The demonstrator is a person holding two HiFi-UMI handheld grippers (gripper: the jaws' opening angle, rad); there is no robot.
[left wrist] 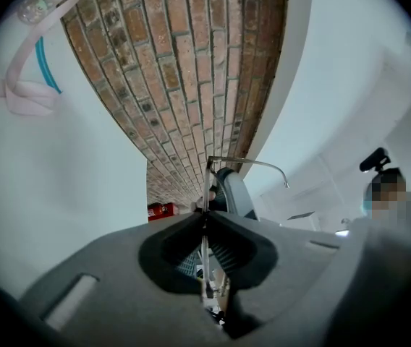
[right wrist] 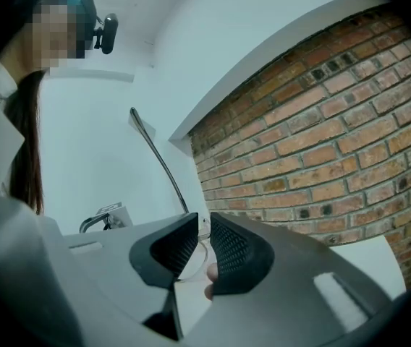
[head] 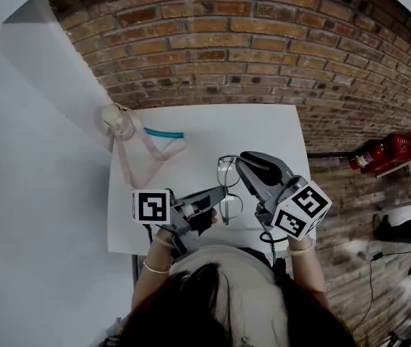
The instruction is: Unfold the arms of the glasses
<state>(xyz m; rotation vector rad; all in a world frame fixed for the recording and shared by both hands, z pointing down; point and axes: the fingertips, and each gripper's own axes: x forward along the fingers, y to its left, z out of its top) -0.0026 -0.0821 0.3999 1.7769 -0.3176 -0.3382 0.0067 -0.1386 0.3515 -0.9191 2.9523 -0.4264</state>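
Thin metal-framed glasses (head: 226, 172) above near edge of white surface (head: 270, 132); left gripper (head: 222, 192) jaws clamped on frame, right gripper (head: 239, 159) jaws pinching rim.

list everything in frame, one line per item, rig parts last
glasses: 1, thin dark frame with clear lenses, held over the table's near edge between both grippers
table: 1, white, centre of the head view
strap: 1, pale pink, looped on the table's left side
clear container: 1, see-through, at the table's far-left corner, at the strap's end
teal piece: 1, teal, on the table beside the strap
brick wall: 1, red-brown, beyond the table
fire extinguisher: 1, red, right of the table
left gripper: 1, grey, jaws shut on the glasses
right gripper: 1, grey, jaws close on the glasses
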